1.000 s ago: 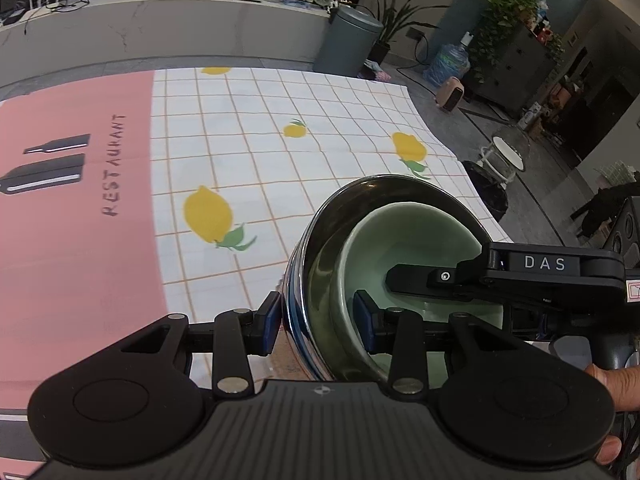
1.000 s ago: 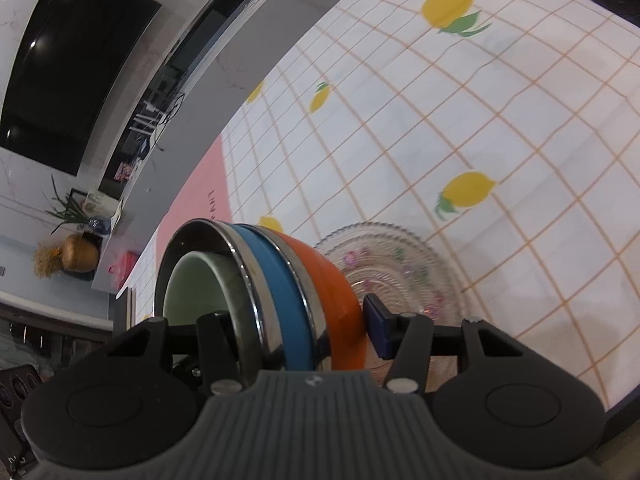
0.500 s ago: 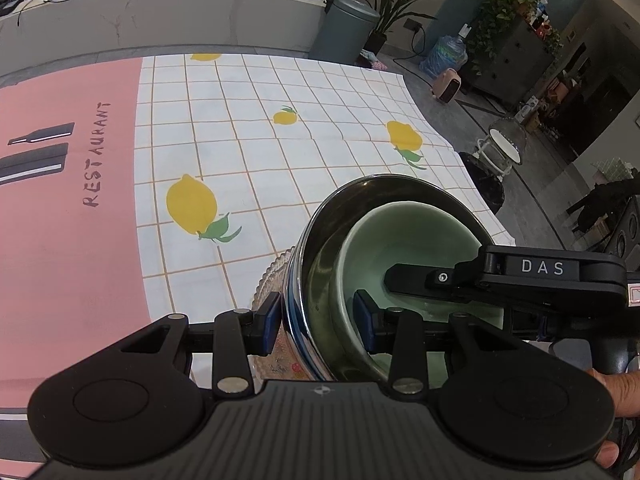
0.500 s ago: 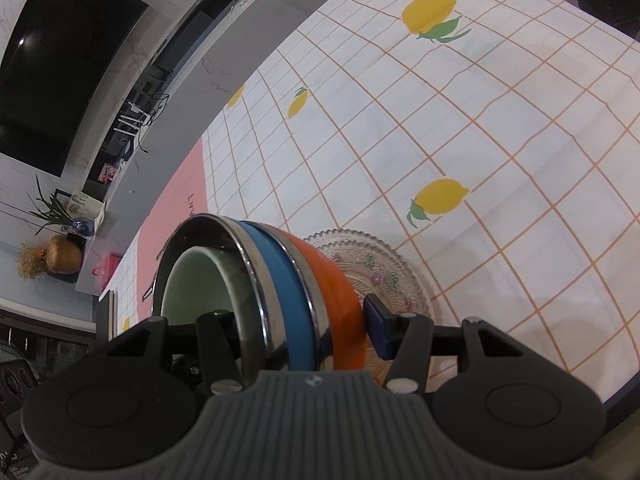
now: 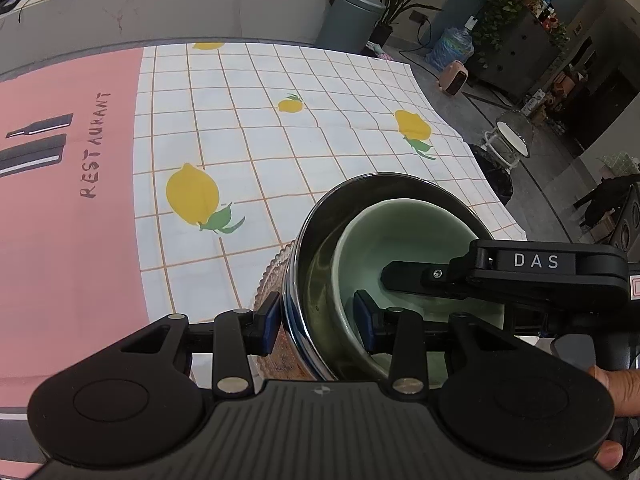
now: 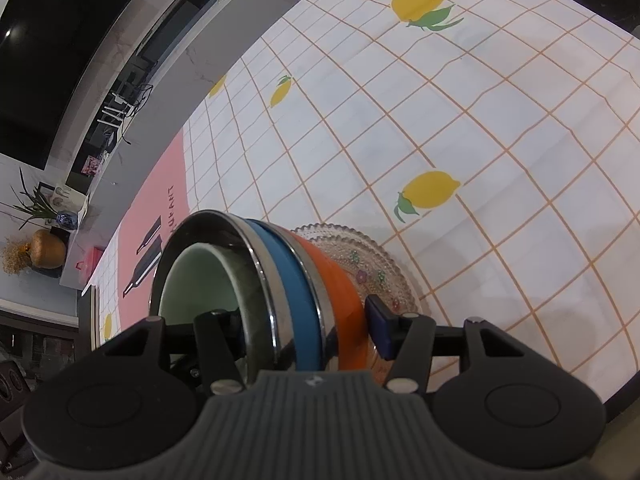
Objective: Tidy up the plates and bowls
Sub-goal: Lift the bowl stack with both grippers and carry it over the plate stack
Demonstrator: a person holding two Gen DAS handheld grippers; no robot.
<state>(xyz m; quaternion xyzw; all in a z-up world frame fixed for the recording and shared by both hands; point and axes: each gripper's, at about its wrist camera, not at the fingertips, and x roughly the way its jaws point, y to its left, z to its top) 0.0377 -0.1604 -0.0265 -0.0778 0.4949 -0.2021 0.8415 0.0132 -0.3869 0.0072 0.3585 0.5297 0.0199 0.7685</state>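
Still both grippers on nested bowls, tablecloth view shifted.

Bowl nested in bowls — atop plate, on tablecloth.

Both grippers clamped, mid-air

Open tablecloth beyond; nested bowls and glass plate block nearby.
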